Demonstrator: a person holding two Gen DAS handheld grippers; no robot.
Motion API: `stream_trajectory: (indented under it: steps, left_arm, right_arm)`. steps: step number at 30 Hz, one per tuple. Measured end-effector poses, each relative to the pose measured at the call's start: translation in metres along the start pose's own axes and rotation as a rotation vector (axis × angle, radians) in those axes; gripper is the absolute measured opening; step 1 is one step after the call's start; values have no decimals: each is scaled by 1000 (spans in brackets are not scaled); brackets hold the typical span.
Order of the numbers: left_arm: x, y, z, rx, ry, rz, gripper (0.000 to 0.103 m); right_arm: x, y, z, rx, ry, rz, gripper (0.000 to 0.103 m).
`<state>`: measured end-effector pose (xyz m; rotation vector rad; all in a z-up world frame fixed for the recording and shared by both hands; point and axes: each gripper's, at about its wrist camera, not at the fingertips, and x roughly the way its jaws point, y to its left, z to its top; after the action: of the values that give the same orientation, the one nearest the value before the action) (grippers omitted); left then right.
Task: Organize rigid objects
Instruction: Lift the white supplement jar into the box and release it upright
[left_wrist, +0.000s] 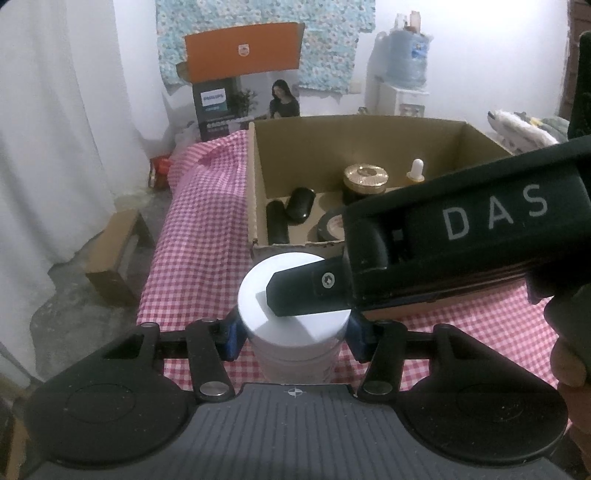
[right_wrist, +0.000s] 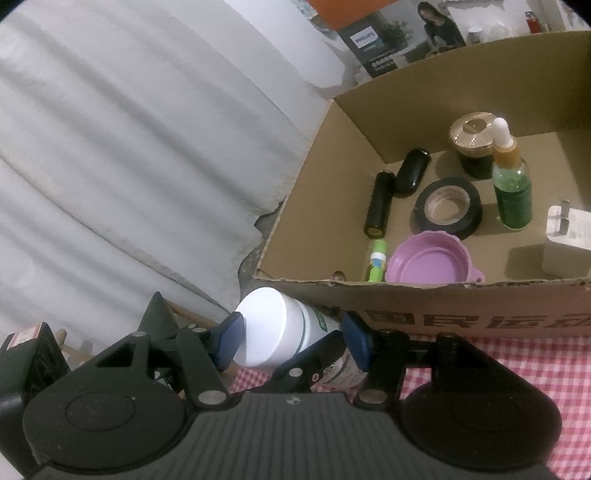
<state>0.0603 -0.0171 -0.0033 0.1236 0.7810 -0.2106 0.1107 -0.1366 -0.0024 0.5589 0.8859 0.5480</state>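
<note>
"DAS" on the right tool (left_wrist: 308, 295); "PHILIPS" on the carton (left_wrist: 213, 99).

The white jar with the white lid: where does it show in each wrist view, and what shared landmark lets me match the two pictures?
Left wrist view: the white jar stands low in the centre, between the left gripper fingers, the other gripper's finger over its lid.
Right wrist view: the jar is lower centre-left, appearing tilted, just outside the box.
Shared landmark: the cardboard box behind the jar.

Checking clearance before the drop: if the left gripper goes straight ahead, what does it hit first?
Likely the cardboard box's near wall. The left gripper holds the white jar just short of it, seemingly below the rim; depth is unclear.
</note>
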Motion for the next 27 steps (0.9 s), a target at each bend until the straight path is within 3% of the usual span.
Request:
stream_trajectory:
  steps: [27]
  left_arm:
    - [-29,-10,-4,28,-61,10,53]
  right_arm:
    - [-26,12,-11,-37,-42,10,62]
